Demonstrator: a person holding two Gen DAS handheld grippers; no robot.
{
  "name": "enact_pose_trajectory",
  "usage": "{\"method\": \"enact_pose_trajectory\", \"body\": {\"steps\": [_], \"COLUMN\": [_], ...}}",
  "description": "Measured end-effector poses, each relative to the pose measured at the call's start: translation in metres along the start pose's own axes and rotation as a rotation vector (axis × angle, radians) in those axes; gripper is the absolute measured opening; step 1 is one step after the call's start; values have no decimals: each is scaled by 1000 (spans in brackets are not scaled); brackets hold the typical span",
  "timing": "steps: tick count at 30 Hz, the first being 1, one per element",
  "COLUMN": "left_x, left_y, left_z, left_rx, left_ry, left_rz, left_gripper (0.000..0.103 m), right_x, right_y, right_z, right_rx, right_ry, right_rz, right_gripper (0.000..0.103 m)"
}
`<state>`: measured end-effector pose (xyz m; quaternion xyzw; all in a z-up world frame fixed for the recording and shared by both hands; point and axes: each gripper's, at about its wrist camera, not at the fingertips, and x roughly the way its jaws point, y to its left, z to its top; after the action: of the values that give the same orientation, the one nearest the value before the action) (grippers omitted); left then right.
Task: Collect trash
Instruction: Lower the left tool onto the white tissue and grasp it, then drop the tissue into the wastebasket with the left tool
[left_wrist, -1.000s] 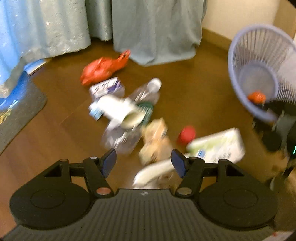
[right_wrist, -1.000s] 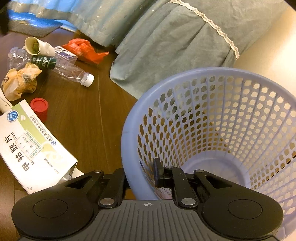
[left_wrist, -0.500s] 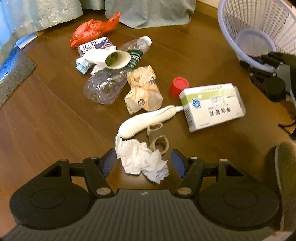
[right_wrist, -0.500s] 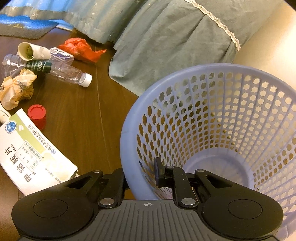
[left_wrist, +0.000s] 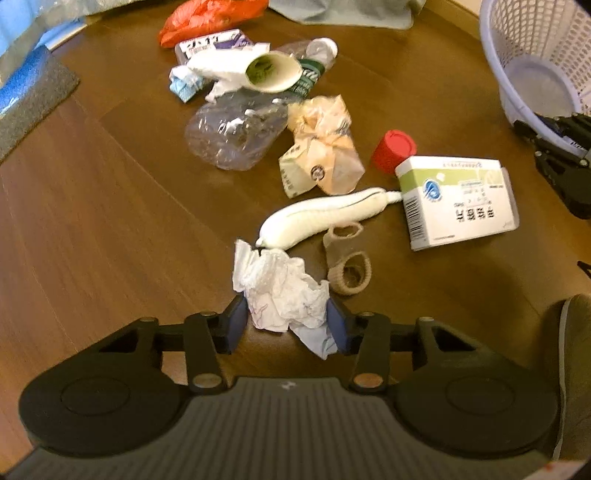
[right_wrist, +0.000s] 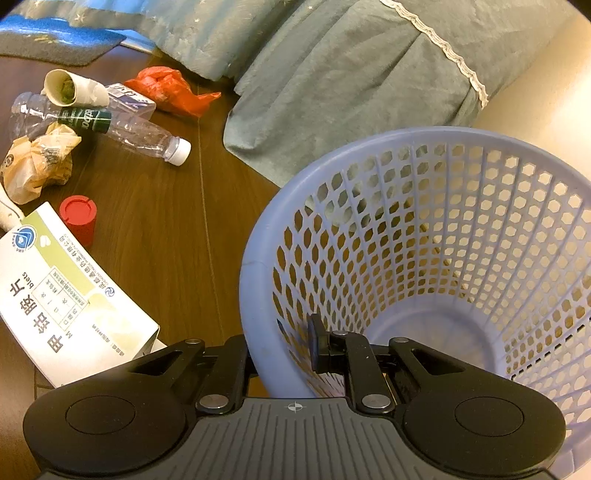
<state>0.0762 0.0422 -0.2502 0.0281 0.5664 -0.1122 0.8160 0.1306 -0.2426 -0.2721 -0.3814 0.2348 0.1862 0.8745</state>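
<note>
On wooden floor (left_wrist: 92, 206), by teal drapery (right_wrist: 332, 81): lavender mesh wastebasket (right_wrist: 424, 258), tipped toward the litter; interior looks empty as far as visible. Right claw (right_wrist: 280, 350) pinching the basket's near rim, one finger inside the wall, one outside.

Beside the basket, white-and-green medicine carton (left_wrist: 458, 201). Next, crushed clear plastic bottle (left_wrist: 236, 134); second clear bottle with green label and white cap (right_wrist: 122, 127). Red plastic bag (left_wrist: 207, 16) farthest back, touching a small purple-and-white packet (left_wrist: 210, 44). Paper cup (left_wrist: 258, 70) on its side atop the bottles, with greenish contents inside. Crumpled tan wrapper (left_wrist: 321, 144) mid-pile. Long white tube-shaped item (left_wrist: 321, 218), identity unclear. Crumpled white tissue (left_wrist: 280, 291) nearest. Tan knit piece (left_wrist: 349, 262) just beside tissue. Red cap (left_wrist: 393, 149) touching carton's corner.

Left claw (left_wrist: 286, 323) spread around the tissue, blue pads flanking it close on both sides; contact uncertain, no squeeze evident.

Progress, judged: at the very start. Nothing seen binned. Tissue pick in hand; roughly eleven pieces left on floor.
</note>
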Motion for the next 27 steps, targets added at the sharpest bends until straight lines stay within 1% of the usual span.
{"method": "enact_pose_trajectory", "body": {"steps": [1, 3, 5, 8, 11, 14, 18, 21, 27], "left_x": [1, 0, -5, -11, -17, -29, -46, -59, -87], "left_y": [1, 2, 2, 0, -4, -11, -25, -40, -90], "left_z": [-1, -1, -2, -2, 0, 8, 33, 58, 118], "left_rx": [2, 2, -1, -3, -2, -4, 5, 28, 144], "left_ry": [2, -7, -19, -26, -31, -61, -121, -170, -278], "left_rz": [2, 11, 23, 32, 37, 28, -6, -52, -175], "left_gripper": [37, 28, 24, 21, 20, 20, 20, 20, 20], "right_x": [0, -1, -1, -1, -1, -1, -2, -2, -3], "right_y": [0, 0, 1, 0, 1, 1, 0, 0, -1], "right_z": [0, 0, 0, -1, 0, 0, 1, 2, 1], "right_rx": [0, 2, 1, 0, 3, 5, 6, 5, 6], "right_ry": [0, -2, -1, 0, -1, -1, -2, 0, -6], "right_rz": [0, -1, -1, -2, -1, -2, -3, -3, 0], "right_gripper": [11, 11, 11, 11, 11, 10, 10, 10, 10]}}
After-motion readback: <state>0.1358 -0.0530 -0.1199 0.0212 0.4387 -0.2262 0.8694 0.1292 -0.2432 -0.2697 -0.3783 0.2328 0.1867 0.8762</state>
